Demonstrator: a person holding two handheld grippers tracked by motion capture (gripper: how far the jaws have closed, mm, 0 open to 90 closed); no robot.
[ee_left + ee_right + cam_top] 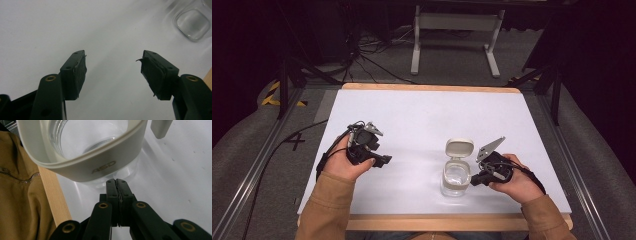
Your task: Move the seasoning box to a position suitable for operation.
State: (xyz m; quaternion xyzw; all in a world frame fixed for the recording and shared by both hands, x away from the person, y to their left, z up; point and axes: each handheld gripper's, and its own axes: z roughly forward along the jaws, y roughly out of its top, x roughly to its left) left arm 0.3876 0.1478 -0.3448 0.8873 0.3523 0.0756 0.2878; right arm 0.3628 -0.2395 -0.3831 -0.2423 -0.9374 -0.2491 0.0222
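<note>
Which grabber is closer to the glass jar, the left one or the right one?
Right. The right gripper, jaws shut, sits right beside the glass jar. The left gripper, jaws open, hovers well off to the jar's left over bare table.

Both sleeves (329,210) are tan-brown cloth with a zip seam. The left gripper (113,72) and right gripper (117,185) are black, with brass rivets, dark rubber pads (80,75), grey three-cornered top plates (490,147) and black cables (325,156).

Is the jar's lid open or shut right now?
Open. The lid is flipped up behind the jar, and the right gripper view looks straight into the clear inside past its rim.
</note>
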